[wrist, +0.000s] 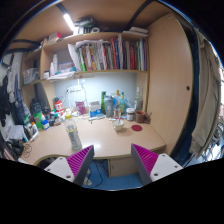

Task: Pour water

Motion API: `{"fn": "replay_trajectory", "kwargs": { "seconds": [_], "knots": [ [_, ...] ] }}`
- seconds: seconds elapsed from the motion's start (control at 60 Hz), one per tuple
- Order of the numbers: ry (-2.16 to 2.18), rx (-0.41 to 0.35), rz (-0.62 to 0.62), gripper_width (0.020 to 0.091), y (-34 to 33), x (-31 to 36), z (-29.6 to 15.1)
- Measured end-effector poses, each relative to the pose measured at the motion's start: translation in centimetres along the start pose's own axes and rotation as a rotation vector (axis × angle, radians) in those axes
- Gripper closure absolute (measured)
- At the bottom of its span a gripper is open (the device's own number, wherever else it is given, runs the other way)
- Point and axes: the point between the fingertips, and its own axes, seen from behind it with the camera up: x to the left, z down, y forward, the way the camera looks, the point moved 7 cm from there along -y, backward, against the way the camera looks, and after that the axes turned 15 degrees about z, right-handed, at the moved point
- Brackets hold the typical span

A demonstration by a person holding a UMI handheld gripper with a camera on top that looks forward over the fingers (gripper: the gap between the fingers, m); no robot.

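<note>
On the left part of the desk (110, 140), ahead of the fingers, stands one tall clear container (72, 135), probably the vessel for the water, though I cannot tell if it is a bottle or a cup. It looks like thin plastic or glass, light but smooth and maybe slippery, so I would grasp it around the middle of its body with moderate force. Further right, near the wall, I count about three small bottles (112, 104), and the gripper (112, 160) is released, holding nothing between its two purple pads (80, 160).
</note>
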Motion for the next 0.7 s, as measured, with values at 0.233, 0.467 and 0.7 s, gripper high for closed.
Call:
{"fn": "replay_trajectory", "kwargs": {
  "seconds": [0.233,0.467,0.7],
  "knots": [
    [-0.012,-0.034,-0.037,0.0279,-1.9,2.8,0.3],
    [-0.042,-0.068,-0.127,0.0276,1.2,8.3,1.9],
    [-0.061,-0.092,-0.215,0.0275,8.5,18.3,3.8]
  ]
}}
